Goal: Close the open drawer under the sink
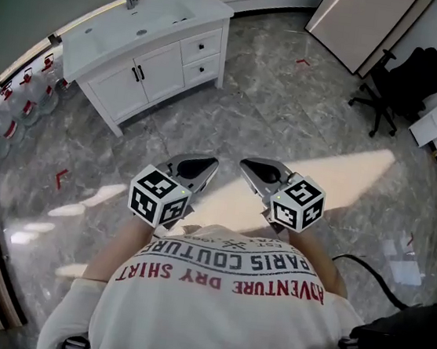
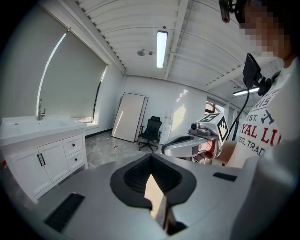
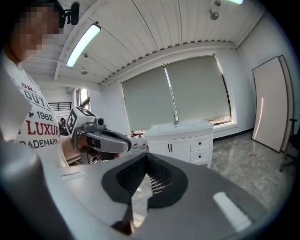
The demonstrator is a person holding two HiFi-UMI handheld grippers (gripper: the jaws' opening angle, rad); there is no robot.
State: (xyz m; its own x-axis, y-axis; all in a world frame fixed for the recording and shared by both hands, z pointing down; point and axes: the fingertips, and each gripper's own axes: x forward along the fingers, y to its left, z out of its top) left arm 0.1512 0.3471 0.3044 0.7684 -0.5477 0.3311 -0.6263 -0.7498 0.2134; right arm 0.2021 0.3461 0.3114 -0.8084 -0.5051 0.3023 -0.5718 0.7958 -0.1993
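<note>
The white sink cabinet [image 1: 151,51] stands far off at the upper left of the head view, with two black-knobbed drawers [image 1: 201,57] on its right side. From here I cannot tell whether either drawer stands out. The cabinet also shows in the left gripper view [image 2: 44,157] and in the right gripper view [image 3: 185,145]. I hold both grippers close to my chest, well away from the cabinet. My left gripper [image 1: 202,164] [image 2: 151,173] is shut on nothing. My right gripper [image 1: 254,167] [image 3: 147,176] is shut and holds nothing too.
A black office chair [image 1: 395,89] and a leaning white panel [image 1: 364,22] stand at the back right. Water bottles [image 1: 22,102] line the wall left of the cabinet. A black cable [image 1: 372,275] lies on the marble floor [image 1: 290,107] at my right.
</note>
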